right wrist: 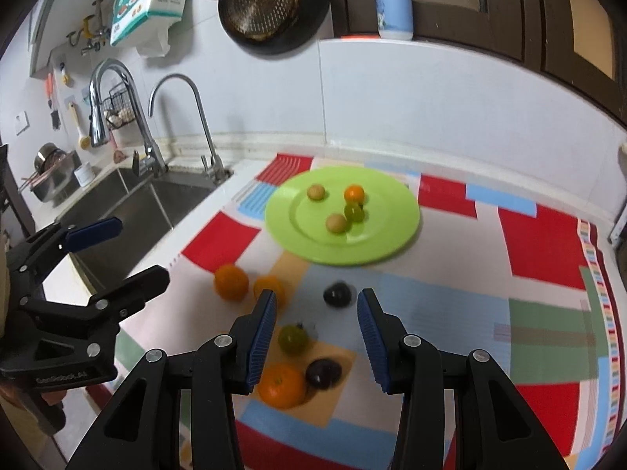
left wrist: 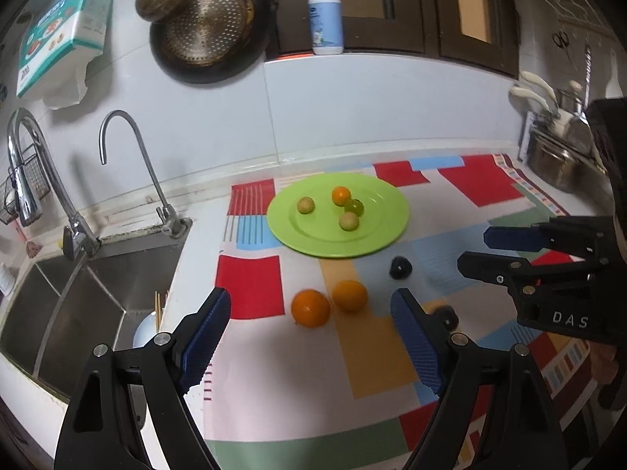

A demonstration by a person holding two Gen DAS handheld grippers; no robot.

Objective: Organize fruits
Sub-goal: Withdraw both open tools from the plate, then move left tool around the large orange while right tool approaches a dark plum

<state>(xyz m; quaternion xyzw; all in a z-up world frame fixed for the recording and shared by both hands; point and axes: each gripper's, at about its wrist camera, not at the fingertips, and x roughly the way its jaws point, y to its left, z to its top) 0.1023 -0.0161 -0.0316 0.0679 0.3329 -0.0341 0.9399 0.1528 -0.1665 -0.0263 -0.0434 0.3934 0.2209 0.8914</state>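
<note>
A green plate (left wrist: 384, 227) (right wrist: 395, 235) on the patterned mat holds two pale round fruits (left wrist: 305, 205), a small orange (left wrist: 341, 195) and a green grape-like fruit (left wrist: 354, 206). Two oranges (left wrist: 310, 308) (left wrist: 350, 295) lie on the mat in front of the plate, between my left gripper's open fingers. My left gripper (left wrist: 309, 313) is open and empty above them. My right gripper (right wrist: 316, 305) is open and empty, just behind a dark plum (right wrist: 337, 294). Under it lie a green fruit (right wrist: 292, 338), an orange (right wrist: 281, 385) and another dark plum (right wrist: 323, 373).
A steel sink (left wrist: 78, 305) with two taps (left wrist: 129, 149) lies left of the mat. Pans hang on the wall (left wrist: 207, 27). A soap bottle (left wrist: 325, 19) stands on the sill. A pot and knives (left wrist: 556, 152) stand at the far right.
</note>
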